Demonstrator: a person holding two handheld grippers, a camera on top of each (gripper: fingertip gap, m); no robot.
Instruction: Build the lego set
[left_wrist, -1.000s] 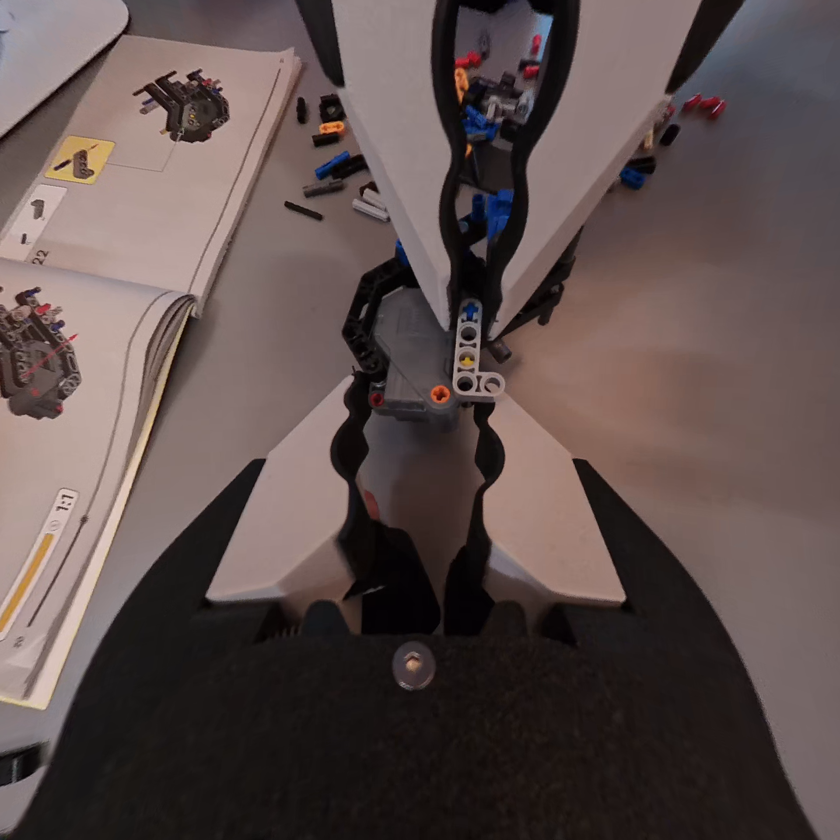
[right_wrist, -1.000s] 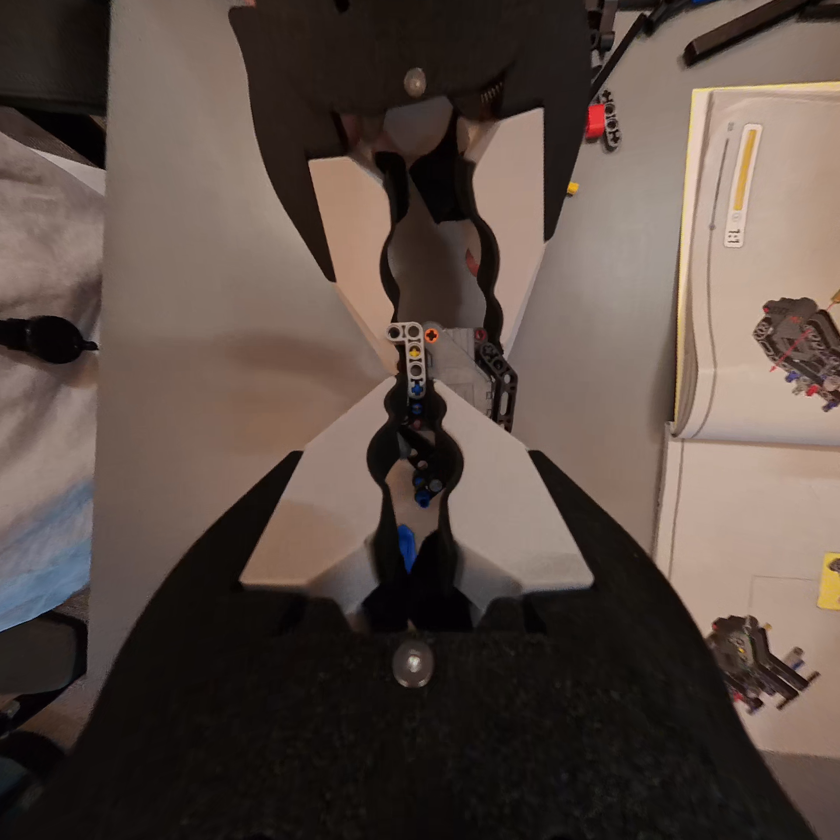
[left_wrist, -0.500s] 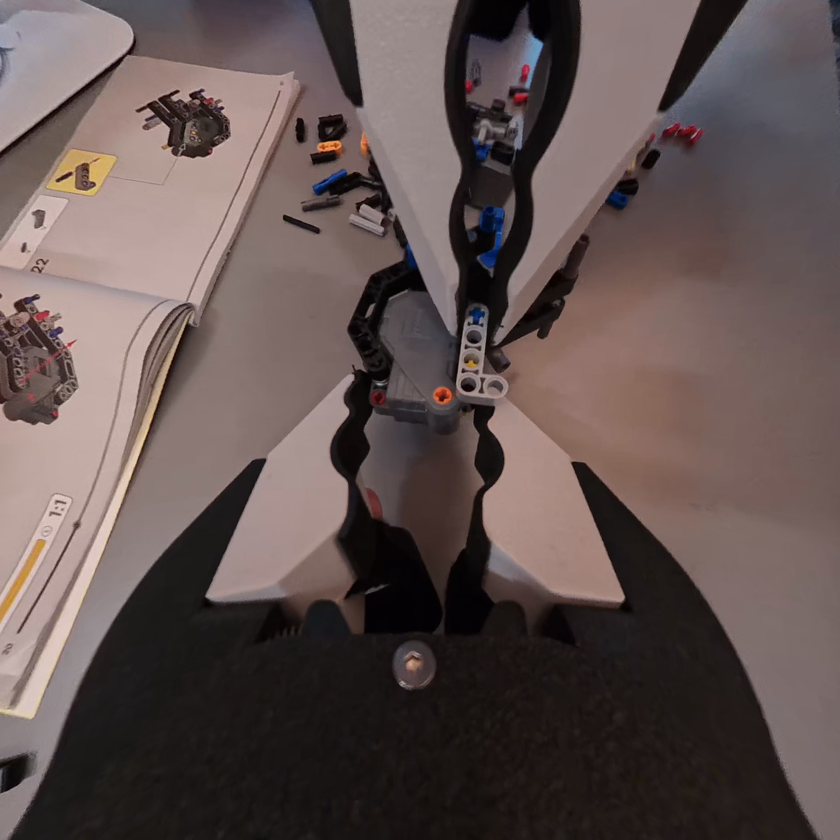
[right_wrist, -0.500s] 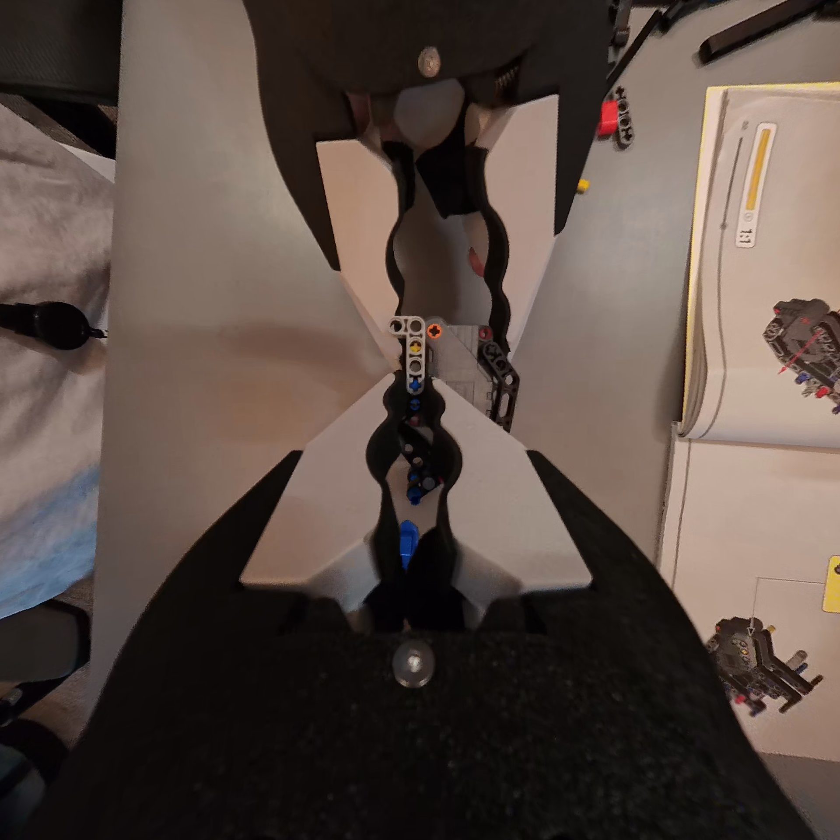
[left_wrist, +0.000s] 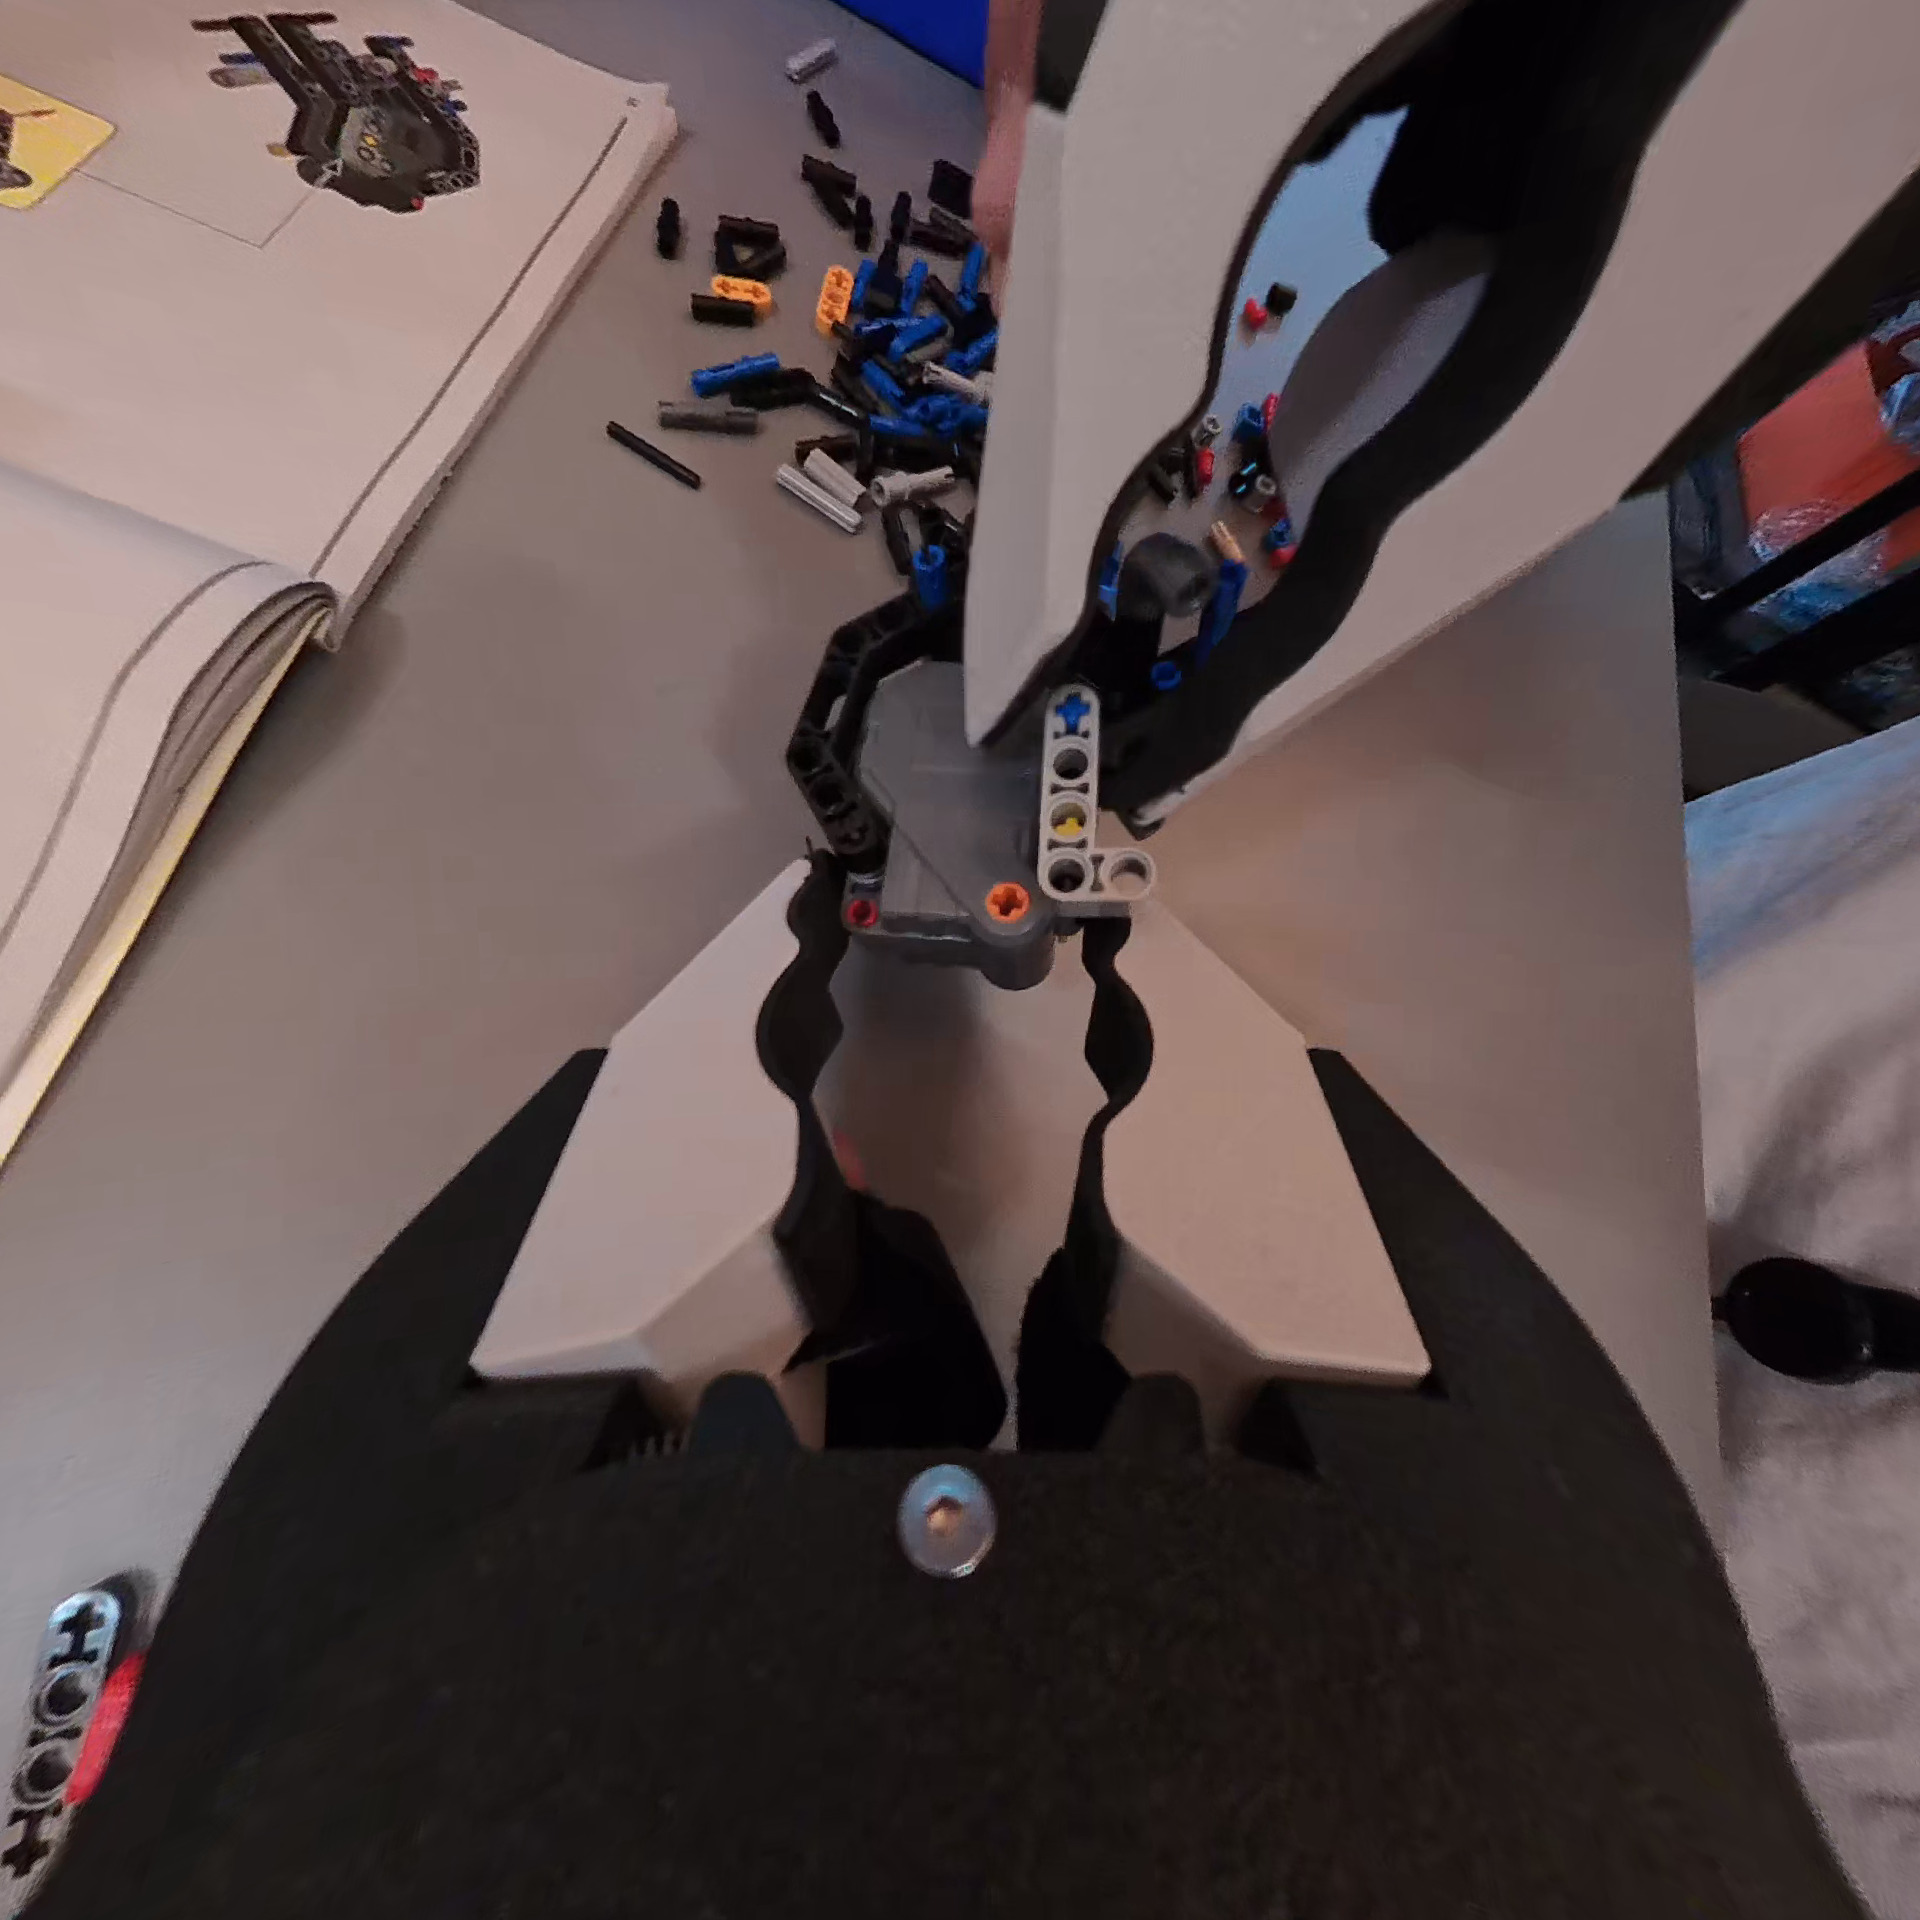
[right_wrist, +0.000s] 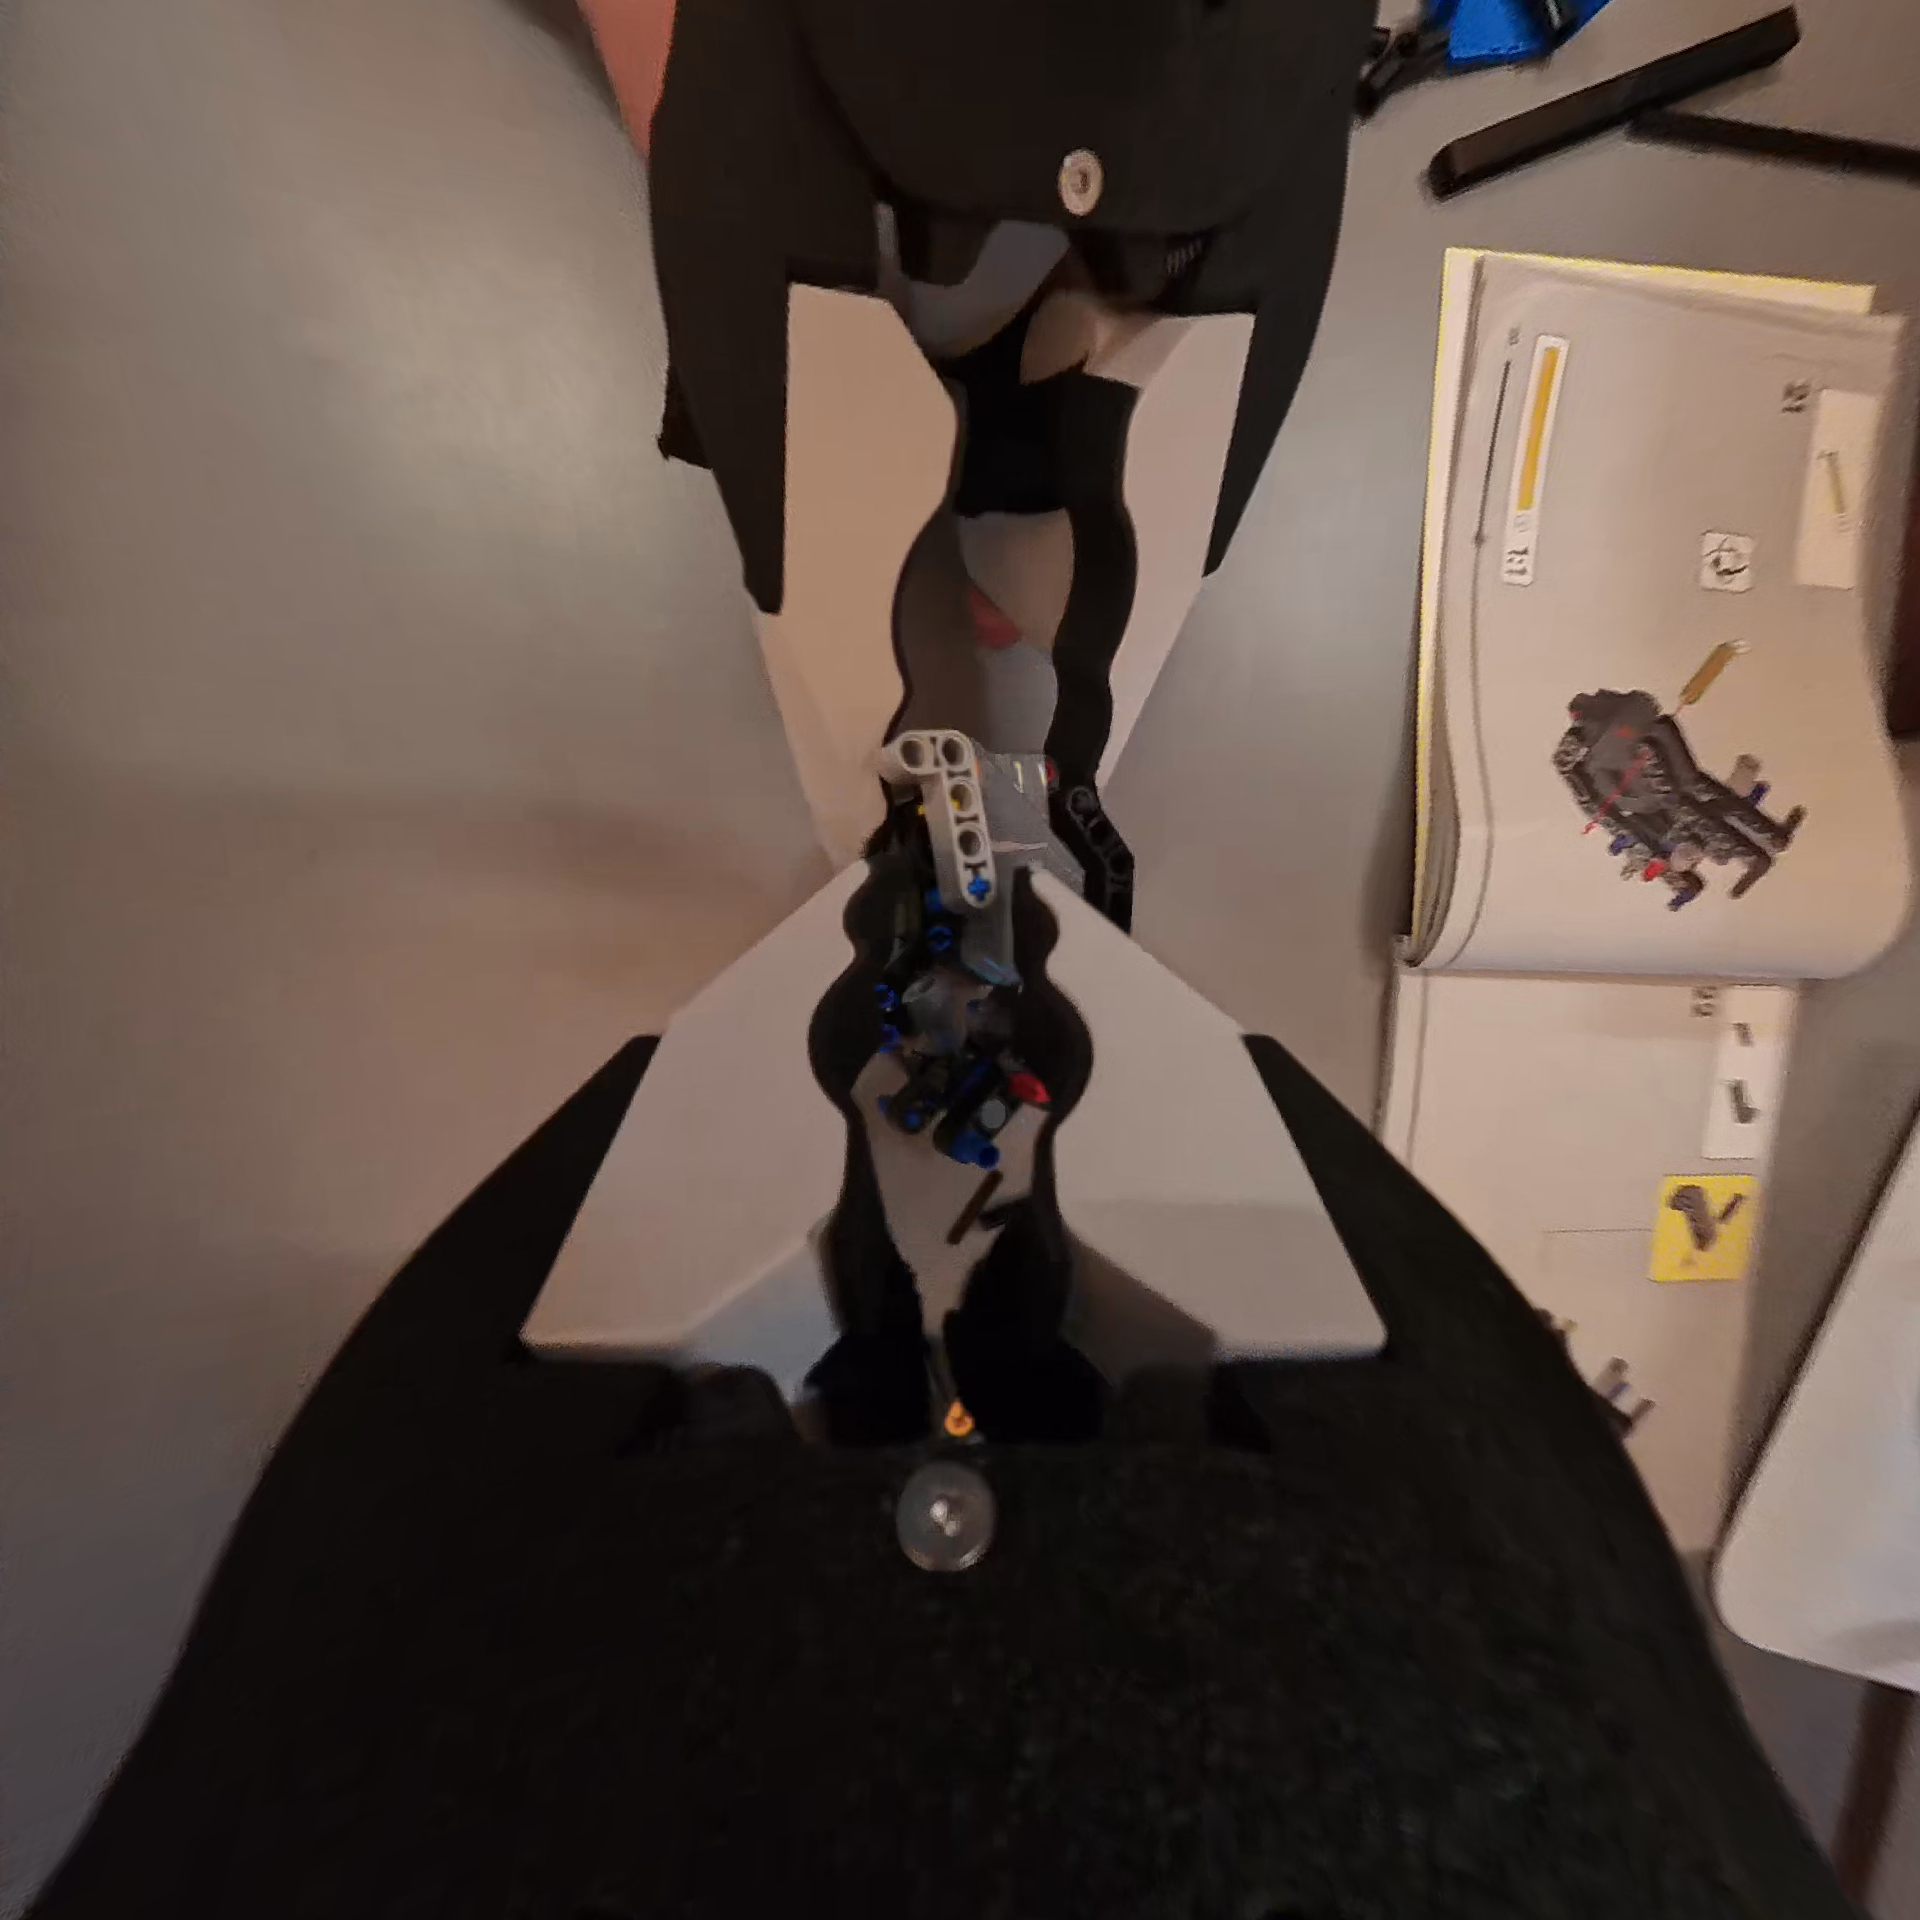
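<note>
Left gripper (left_wrist: 961, 914) clamps the grey motor assembly (left_wrist: 935, 810) by its near end; right gripper (right_wrist: 951, 904), closed on its far end, opposes head-on, white L-beam (left_wrist: 1081, 810) long axis running near-far between.

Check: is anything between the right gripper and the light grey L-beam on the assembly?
Nothing visible does. The right gripper has its tips around the assembly at the blue-pin end of the L-beam. The left gripper grips the opposite end, not in between.

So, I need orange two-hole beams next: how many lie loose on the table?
2 orange beams: both on the pile's left edge nearest the booklet, one flat, the other just right of it. The right gripper may hide more.
</note>
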